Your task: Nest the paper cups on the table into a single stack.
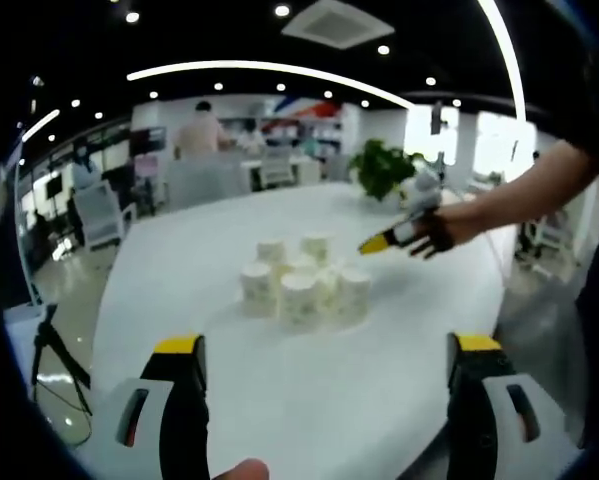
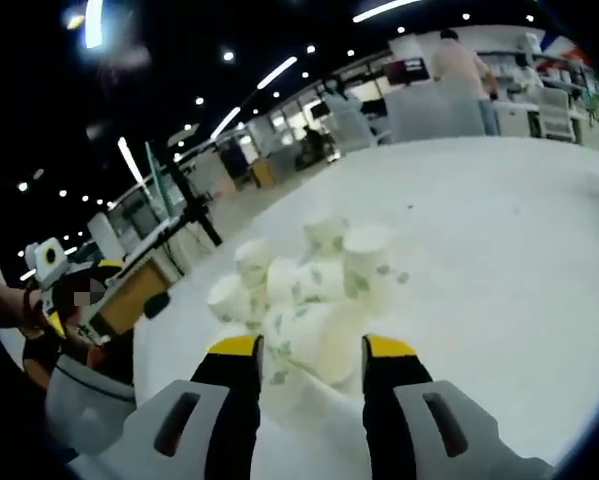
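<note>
Several white paper cups (image 1: 304, 285) with a faint green print stand upside down in a tight cluster mid-table on the white table (image 1: 279, 400). My left gripper (image 1: 326, 345) hangs well short of them, near the table's front edge, with its yellow-tipped jaws wide apart and nothing between them. From the right comes my right gripper (image 1: 379, 242), held by a hand a little above and beside the cluster. In the right gripper view the cups (image 2: 314, 290) sit just ahead of the right gripper (image 2: 312, 347); its jaws are apart and frame the nearest cup without touching it. My left gripper (image 2: 81, 293) shows at the left edge.
A potted plant (image 1: 379, 165) stands at the table's far end. Office chairs (image 1: 99, 212) and a tripod (image 1: 54, 350) are off the left side. A person (image 1: 201, 130) stands in the background. Bare tabletop surrounds the cups.
</note>
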A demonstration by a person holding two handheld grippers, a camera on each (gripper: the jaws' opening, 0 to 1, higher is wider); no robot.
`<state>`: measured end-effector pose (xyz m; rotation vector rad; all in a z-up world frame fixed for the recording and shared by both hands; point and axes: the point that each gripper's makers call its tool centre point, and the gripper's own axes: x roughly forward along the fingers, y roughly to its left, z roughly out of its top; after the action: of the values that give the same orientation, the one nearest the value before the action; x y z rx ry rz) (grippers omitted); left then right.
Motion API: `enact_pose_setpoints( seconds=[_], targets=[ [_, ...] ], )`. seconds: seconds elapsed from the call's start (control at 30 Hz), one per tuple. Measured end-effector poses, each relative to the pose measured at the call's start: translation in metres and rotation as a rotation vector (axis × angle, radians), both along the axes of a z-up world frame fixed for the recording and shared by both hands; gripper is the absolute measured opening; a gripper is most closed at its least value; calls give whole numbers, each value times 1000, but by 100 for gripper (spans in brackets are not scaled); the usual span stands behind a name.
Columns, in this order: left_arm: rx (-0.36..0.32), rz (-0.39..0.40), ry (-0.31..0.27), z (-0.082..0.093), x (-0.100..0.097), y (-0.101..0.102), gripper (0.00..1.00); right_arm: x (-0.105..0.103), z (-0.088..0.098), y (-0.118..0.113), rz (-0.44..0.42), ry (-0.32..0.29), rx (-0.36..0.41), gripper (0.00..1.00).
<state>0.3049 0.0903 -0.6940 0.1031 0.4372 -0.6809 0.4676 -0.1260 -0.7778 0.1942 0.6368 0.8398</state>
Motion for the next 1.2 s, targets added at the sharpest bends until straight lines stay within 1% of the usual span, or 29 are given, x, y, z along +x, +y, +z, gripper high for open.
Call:
enact_pose_setpoints(
  seconds=[0.27, 0.4, 0.5, 0.8, 1.0, 1.2],
  targets=[
    [5, 0, 2, -1, -1, -2, 100, 0, -2, 3, 19, 11, 17, 29],
    [15, -13, 5, -2, -3, -3, 100, -1, -7, 5, 28, 21, 16, 28],
    [-2, -6, 0, 1, -2, -4, 100, -1, -6, 7, 31, 20, 18, 27],
    [6, -11, 7, -1, -6, -4, 100, 0, -6, 10, 37, 20, 22, 24],
    [6, -7, 8, 0, -6, -4, 100, 2, -7, 13, 39, 24, 30, 19],
    [7, -13, 10, -3, -8, -5, 100, 2, -9, 15, 38, 35, 34, 16]
  ],
)
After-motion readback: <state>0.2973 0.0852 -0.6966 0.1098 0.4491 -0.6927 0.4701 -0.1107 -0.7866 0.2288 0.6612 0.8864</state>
